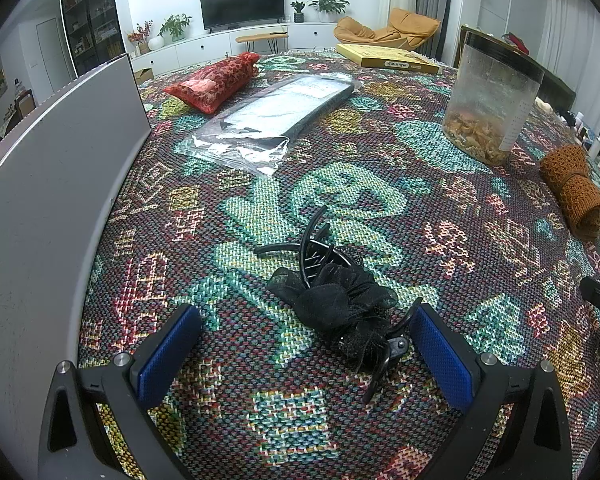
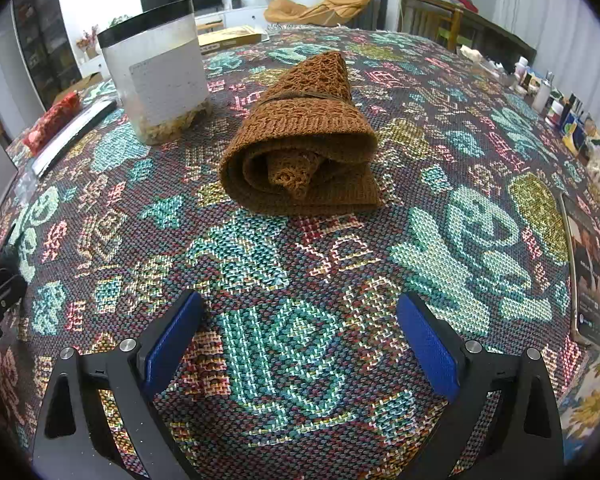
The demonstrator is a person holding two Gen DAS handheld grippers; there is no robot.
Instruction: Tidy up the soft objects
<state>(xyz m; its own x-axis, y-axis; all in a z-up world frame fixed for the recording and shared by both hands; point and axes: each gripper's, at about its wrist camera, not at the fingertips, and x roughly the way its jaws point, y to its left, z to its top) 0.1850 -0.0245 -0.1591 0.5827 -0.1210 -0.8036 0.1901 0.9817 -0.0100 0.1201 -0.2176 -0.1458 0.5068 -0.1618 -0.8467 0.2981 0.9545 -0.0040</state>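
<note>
The left tongs (image 1: 306, 354) hang spread wide and empty just above the patterned counter (image 1: 440, 184), and the black lace hair clip (image 1: 336, 300) lies straight ahead of them, its near end already reaching in between the two blue pads. Its long axis runs from the far left to the near right of the tongs, so it sits skewed across the gap rather than square to it, with the hard claw teeth at the far end and the soft ruffled bow nearest; the near tip comes close to the right pad (image 1: 440, 356), though whether it touches I cannot tell. The right tongs (image 2: 300, 344) are likewise spread and hold nothing, and the rolled brown knit (image 2: 300, 144) lies dead ahead of them but well clear of their pads, its open spiral end facing them and its length pointing away. By my reading the left hand is much nearer its piece, and a short push forward with a slight turn would probably let it close on the bow.
</note>
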